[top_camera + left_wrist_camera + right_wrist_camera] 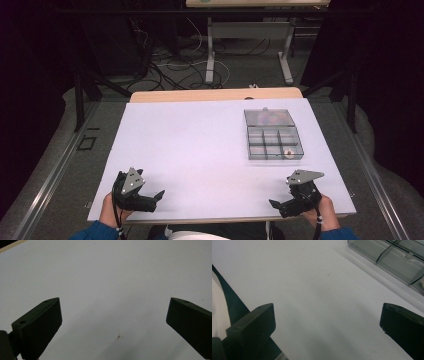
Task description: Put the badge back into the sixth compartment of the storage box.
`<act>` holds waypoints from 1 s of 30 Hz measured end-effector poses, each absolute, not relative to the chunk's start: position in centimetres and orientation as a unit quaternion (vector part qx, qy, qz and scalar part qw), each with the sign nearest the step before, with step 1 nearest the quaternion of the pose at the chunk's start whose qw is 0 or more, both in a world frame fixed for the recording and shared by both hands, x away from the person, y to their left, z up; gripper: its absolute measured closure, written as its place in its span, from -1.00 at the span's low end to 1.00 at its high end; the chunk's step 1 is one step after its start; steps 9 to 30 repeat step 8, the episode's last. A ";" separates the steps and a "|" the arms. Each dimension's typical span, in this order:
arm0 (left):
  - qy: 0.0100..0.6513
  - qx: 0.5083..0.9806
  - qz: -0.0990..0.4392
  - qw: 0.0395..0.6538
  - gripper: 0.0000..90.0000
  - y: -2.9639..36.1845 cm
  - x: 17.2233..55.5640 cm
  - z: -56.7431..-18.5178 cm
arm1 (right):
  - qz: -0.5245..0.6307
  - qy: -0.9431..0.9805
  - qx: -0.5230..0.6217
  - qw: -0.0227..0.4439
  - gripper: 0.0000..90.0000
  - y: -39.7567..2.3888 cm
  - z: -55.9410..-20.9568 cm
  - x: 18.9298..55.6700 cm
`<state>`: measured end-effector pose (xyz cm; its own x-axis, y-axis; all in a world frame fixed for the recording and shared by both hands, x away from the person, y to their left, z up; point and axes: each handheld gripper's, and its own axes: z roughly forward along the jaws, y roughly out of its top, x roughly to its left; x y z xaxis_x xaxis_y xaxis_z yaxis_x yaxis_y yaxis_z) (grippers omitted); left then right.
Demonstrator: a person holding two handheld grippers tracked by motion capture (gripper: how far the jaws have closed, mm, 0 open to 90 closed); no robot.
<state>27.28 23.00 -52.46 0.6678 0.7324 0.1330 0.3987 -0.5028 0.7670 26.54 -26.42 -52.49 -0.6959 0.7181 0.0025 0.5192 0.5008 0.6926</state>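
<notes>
A clear plastic compartment box (274, 135) lies open on the white sheet at the right, its lid folded back toward the far side. A small pale round item (288, 153) sits in its near right compartment. My left gripper (159, 195) rests near the table's front left edge, open, nothing between its jaws. My right gripper (275, 204) rests near the front right edge, open too, below the box. In the left gripper view the gripper (113, 315) faces bare white sheet. In the right gripper view the gripper (327, 317) has the box's corner (394, 257) ahead at top right.
The white sheet (200, 150) covers a wooden table (215, 95). Beyond the table lie floor cables (170, 65) and the legs of another table (210, 55). Dark curtains stand at both sides.
</notes>
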 end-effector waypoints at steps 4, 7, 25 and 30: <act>0.340 0.836 0.223 0.368 -1.00 22.9 27.3 -52.5 | 0.344 0.855 0.362 0.143 -1.00 -26.4 -52.6 26.6; 0.339 0.837 0.223 0.368 -1.00 22.9 27.3 -52.5 | 0.345 0.856 0.357 0.147 -1.00 -26.4 -52.5 26.6; 0.339 0.837 0.222 0.368 -1.00 22.9 27.3 -52.5 | 0.350 0.853 0.354 0.155 -1.00 -26.4 -52.6 26.6; 0.339 0.837 0.222 0.368 -1.00 22.9 27.3 -52.5 | 0.350 0.853 0.354 0.155 -1.00 -26.4 -52.6 26.6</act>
